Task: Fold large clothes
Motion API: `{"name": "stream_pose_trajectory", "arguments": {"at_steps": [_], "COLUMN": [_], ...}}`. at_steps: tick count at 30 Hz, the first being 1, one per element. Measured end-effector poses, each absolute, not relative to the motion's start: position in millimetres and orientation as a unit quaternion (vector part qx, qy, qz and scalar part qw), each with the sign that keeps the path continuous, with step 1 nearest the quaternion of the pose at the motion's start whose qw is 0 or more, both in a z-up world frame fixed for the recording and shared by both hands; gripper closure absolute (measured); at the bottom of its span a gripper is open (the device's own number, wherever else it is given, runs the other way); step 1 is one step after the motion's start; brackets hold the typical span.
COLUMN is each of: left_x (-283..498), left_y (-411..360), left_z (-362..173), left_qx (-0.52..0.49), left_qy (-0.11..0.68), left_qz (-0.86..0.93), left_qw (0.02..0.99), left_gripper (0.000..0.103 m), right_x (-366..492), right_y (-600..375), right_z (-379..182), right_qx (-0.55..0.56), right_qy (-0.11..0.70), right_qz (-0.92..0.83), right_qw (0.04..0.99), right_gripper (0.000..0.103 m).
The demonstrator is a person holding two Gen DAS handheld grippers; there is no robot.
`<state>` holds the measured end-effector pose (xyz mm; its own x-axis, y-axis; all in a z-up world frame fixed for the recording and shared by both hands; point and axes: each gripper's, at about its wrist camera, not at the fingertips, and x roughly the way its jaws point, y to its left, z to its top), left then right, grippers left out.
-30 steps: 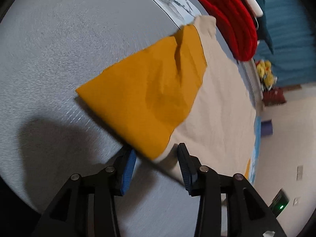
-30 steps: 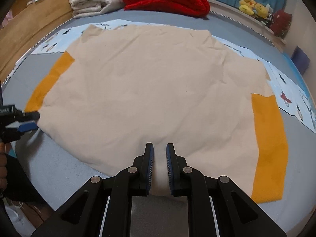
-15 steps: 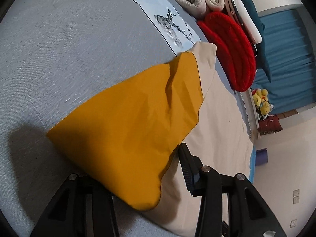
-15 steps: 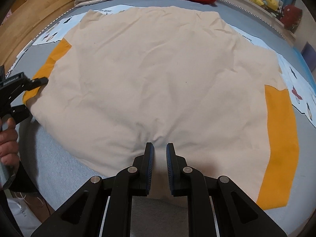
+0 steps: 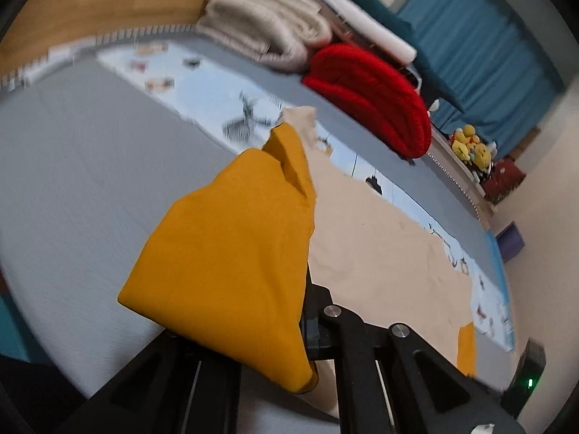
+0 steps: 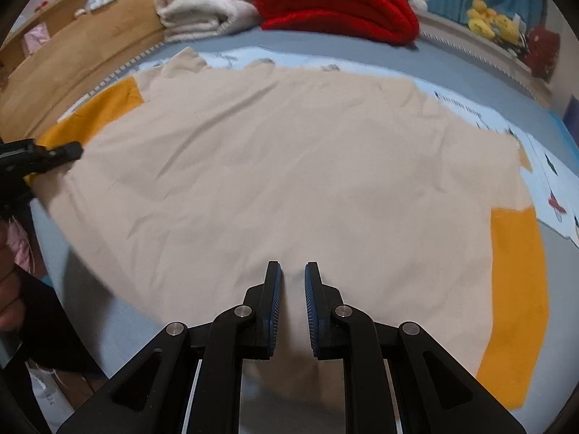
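A large beige garment (image 6: 289,166) with orange sleeves lies spread on a grey bed (image 6: 470,61). My left gripper (image 5: 289,311) is shut on the orange left sleeve (image 5: 235,253), which drapes over its fingers and hides the tips; it also shows at the left edge of the right wrist view (image 6: 47,155). My right gripper (image 6: 293,282) is shut on the garment's near hem, with beige cloth pinched in the narrow gap between the blue pads. The other orange sleeve (image 6: 517,300) lies flat at the right.
A folded red blanket (image 6: 336,3) and cream towels (image 6: 202,3) are stacked at the far edge of the bed. A light blue printed sheet (image 5: 202,83) lies under the garment. Yellow plush toys (image 6: 492,21) sit at the back right. A wooden headboard (image 6: 72,61) runs along the left.
My left gripper closed on the orange sleeve and lifted it up off the bed. My right gripper stayed shut on the hem and rose, pulling the garment slightly.
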<state>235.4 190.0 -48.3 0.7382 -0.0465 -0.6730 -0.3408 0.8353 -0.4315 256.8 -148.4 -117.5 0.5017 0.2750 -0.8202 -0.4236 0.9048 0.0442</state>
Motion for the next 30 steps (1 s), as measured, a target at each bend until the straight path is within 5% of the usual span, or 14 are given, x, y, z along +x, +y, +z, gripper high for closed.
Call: {"name": "stream_pose_trajectory", "arguments": {"at_steps": [3, 10, 18, 19, 21, 22, 23, 30], "left_x": [218.8, 220.5, 234.7, 235.7, 237.8, 239.1, 240.5, 253.4], "left_y": [190.4, 136.2, 41.2, 28.2, -5.3, -24.7, -45.1, -166.0], "left_z": [-30.0, -3.4, 31.9, 33.6, 34.8, 34.4, 33.4, -1.8], "left_qx": [-0.241, -0.130, -0.032, -0.022, 0.003, 0.019, 0.037, 0.117], "left_qy": [0.345, 0.338, 0.311, 0.310, 0.310, 0.311, 0.311, 0.363], "left_qz": [0.095, 0.076, -0.015, -0.028, -0.062, -0.082, -0.100, -0.209], "left_qw": [0.902, 0.929, 0.950, 0.950, 0.949, 0.947, 0.944, 0.900], "left_gripper": [0.096, 0.096, 0.096, 0.096, 0.096, 0.096, 0.096, 0.096], "right_x": [252.4, 271.5, 284.6, 285.6, 285.3, 284.0, 282.7, 282.6], "right_y": [-127.7, -105.1, -210.1, -235.9, -284.9, -309.2, -329.5, -446.6], "right_z": [-111.5, -159.0, -54.9, -35.3, -2.5, 10.2, 17.1, -16.5], "right_qx": [-0.090, -0.082, -0.024, -0.003, 0.018, 0.019, 0.018, 0.117], "right_qy": [0.432, 0.525, 0.433, 0.415, 0.381, 0.368, 0.362, 0.393], "right_qz": [0.217, 0.261, 0.234, 0.230, 0.221, 0.208, 0.196, 0.092], "right_qw": [0.871, 0.806, 0.870, 0.880, 0.898, 0.906, 0.911, 0.907], "right_gripper": [0.088, 0.088, 0.086, 0.078, 0.052, 0.030, 0.021, 0.023]}}
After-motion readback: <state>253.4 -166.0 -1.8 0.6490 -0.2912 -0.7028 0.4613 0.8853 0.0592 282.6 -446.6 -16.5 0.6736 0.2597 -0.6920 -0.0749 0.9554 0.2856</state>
